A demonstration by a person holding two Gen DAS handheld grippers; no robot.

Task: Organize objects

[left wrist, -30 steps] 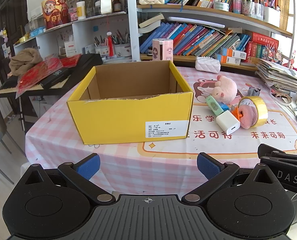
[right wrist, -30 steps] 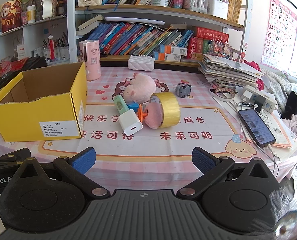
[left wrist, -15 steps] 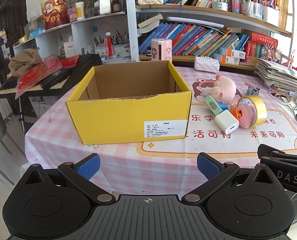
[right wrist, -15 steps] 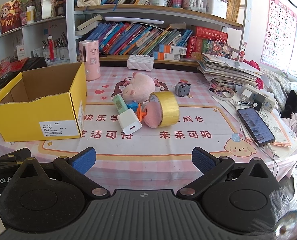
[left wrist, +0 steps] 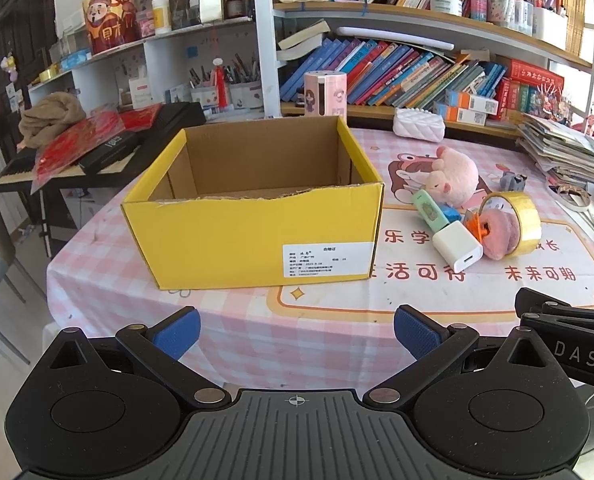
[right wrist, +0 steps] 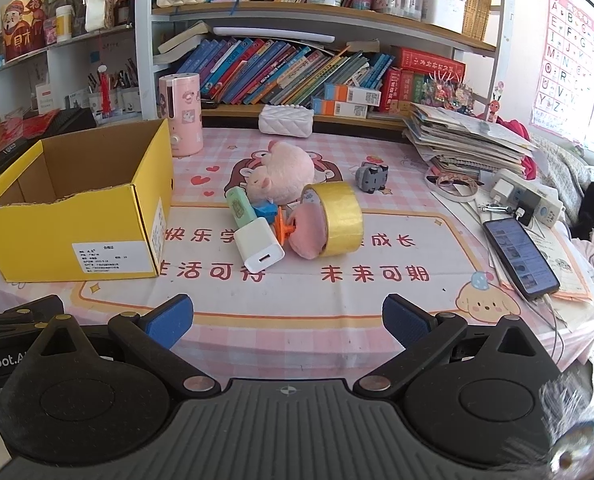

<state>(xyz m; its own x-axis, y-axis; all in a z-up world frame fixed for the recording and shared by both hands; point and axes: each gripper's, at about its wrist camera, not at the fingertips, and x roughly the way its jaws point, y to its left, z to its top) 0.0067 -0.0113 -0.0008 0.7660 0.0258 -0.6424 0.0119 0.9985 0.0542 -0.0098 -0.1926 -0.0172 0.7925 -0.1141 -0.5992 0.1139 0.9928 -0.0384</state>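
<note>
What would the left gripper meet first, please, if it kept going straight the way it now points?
Most likely the front wall of the open yellow cardboard box, which stands dead ahead of the open left gripper; depth is uncertain.

Home study or kid's room. Bookshelves point(right wrist: 297, 64) crammed with children's books, alphabet poster point(right wrist: 569, 56) on the wall, pink checked cartoon tablecloth point(right wrist: 337, 280), plush pig point(right wrist: 285, 178), keyboard piano point(left wrist: 97, 152) off to the side, pen cups point(left wrist: 233, 88) on the shelf.
</note>
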